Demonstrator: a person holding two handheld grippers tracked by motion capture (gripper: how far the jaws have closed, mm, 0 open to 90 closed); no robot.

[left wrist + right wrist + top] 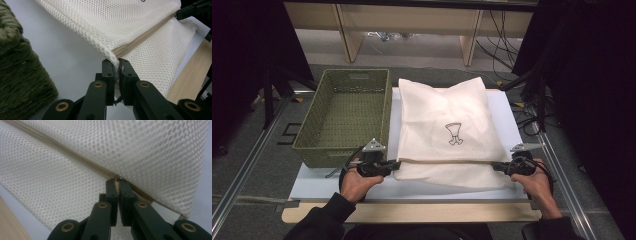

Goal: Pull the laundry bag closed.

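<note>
Both grippers clamp the mesh bag's zipper seam, one at each end.

Left gripper (393, 164) sits at 7 o'clock on the white board (312, 182), jaws pinched tight on the left corner of the bag (444, 127) where the tan zipper (140, 40) starts; right gripper (498, 167) at 5 o'clock, jaws clenched on the zipper's far end. Bag, cream mesh with a small black drawing, lies flat at board centre, its front flap folded toward the person along the seam. Green basket (314, 135) stands at 10 o'clock, just beside the bag's left edge. Wooden table (412, 212) edge shows at 6 o'clock under the board.
</note>
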